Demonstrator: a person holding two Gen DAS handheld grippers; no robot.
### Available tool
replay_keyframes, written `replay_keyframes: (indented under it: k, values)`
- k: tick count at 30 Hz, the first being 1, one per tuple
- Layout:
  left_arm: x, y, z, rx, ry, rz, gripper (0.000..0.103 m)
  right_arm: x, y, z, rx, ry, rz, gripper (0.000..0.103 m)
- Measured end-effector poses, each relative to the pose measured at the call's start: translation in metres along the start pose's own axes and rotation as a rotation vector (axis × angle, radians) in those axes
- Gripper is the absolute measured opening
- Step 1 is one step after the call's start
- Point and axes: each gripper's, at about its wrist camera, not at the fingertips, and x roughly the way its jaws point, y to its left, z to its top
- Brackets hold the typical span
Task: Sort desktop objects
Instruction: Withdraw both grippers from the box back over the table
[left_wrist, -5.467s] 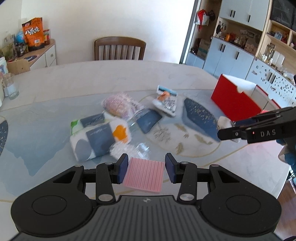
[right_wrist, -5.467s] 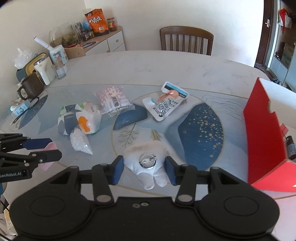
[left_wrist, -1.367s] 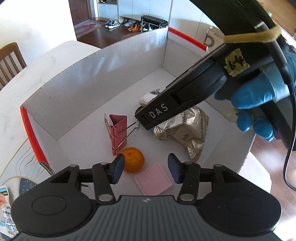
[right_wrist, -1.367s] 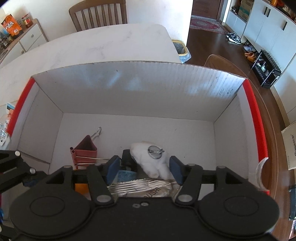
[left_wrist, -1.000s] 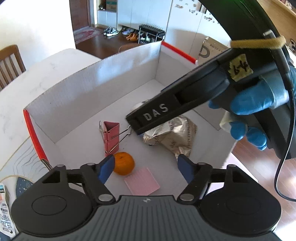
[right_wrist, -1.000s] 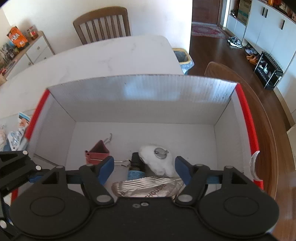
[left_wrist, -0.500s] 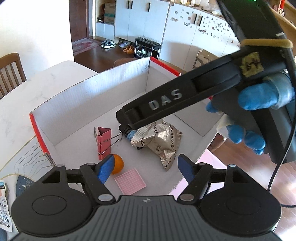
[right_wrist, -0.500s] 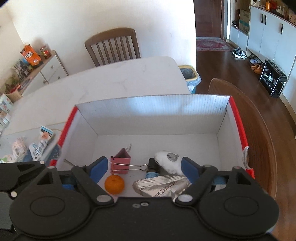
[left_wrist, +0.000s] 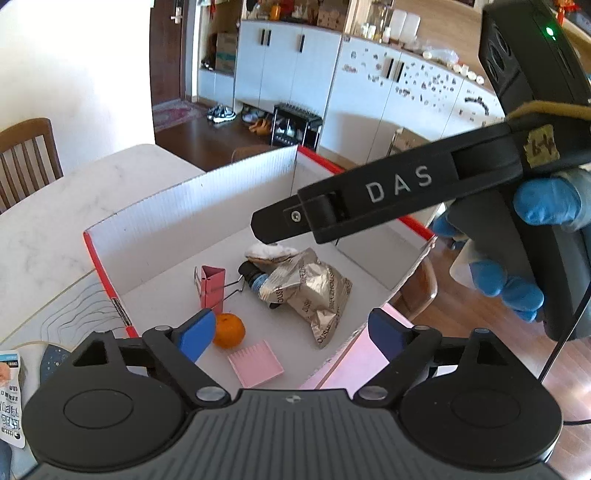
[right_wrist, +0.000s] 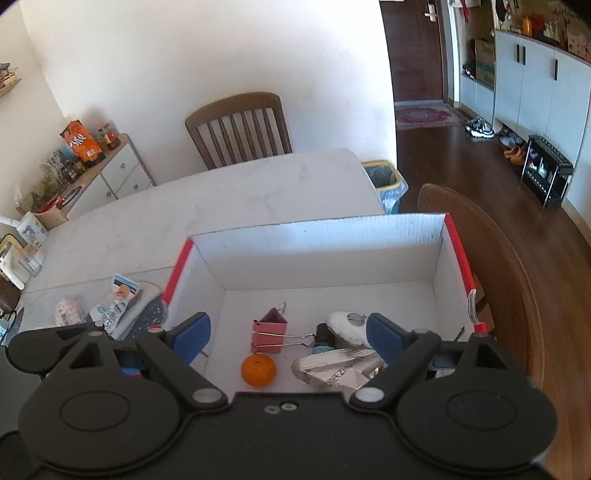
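A red-edged white cardboard box (left_wrist: 184, 206) (right_wrist: 317, 236) holds a pink ribbed pad (left_wrist: 255, 363), an orange (left_wrist: 229, 330) (right_wrist: 258, 370), a pink binder clip (left_wrist: 212, 286) (right_wrist: 269, 332), a silver snack bag (left_wrist: 314, 291) (right_wrist: 336, 367), a small dark bottle (left_wrist: 255, 278) and a white plush tooth (left_wrist: 269, 251) (right_wrist: 347, 326). My left gripper (left_wrist: 291, 332) is open and empty above the box's near edge. My right gripper (right_wrist: 288, 332) is open and empty above the box; its body crosses the left wrist view (left_wrist: 369, 199).
Snack packets (right_wrist: 118, 302) and a wrapped pack (right_wrist: 68, 308) lie on the table left of the box. A wooden chair (right_wrist: 240, 125) stands behind the table. A bin (right_wrist: 384, 177) sits on the floor at the table's far corner.
Both grippers let go of their items in the box: the pink pad from the left, the plush tooth from the right. Both opened wide and rose back away from the box.
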Motion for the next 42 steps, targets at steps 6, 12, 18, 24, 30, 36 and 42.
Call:
replay_keyframes:
  k: [6, 12, 18, 24, 30, 36, 42]
  values:
    - [-0.023, 0.002, -0.008, 0.008, -0.056, 0.000, 0.099, -0.019, 0.019, -0.003, -0.020, -0.049, 0.007, 0.092]
    - [-0.052, 0.012, -0.024, 0.018, -0.100, 0.013, 0.099, -0.035, 0.045, -0.010, -0.024, -0.089, 0.016, 0.096]
    - [-0.082, 0.029, -0.040, 0.003, -0.121, 0.005, 0.099, -0.046, 0.071, -0.017, 0.000, -0.117, 0.022, 0.097]
    - [-0.111, 0.054, -0.058, -0.042, -0.149, 0.005, 0.099, -0.046, 0.102, -0.023, -0.002, -0.124, 0.019, 0.097]
    - [-0.140, 0.082, -0.080, -0.065, -0.178, 0.046, 0.099, -0.042, 0.133, -0.031, -0.019, -0.131, 0.034, 0.100]
    - [-0.167, 0.111, -0.102, -0.107, -0.207, 0.097, 0.099, -0.033, 0.164, -0.037, -0.032, -0.140, 0.031, 0.101]
    - [-0.190, 0.142, -0.125, -0.145, -0.227, 0.162, 0.099, -0.022, 0.193, -0.040, -0.056, -0.146, 0.033, 0.101]
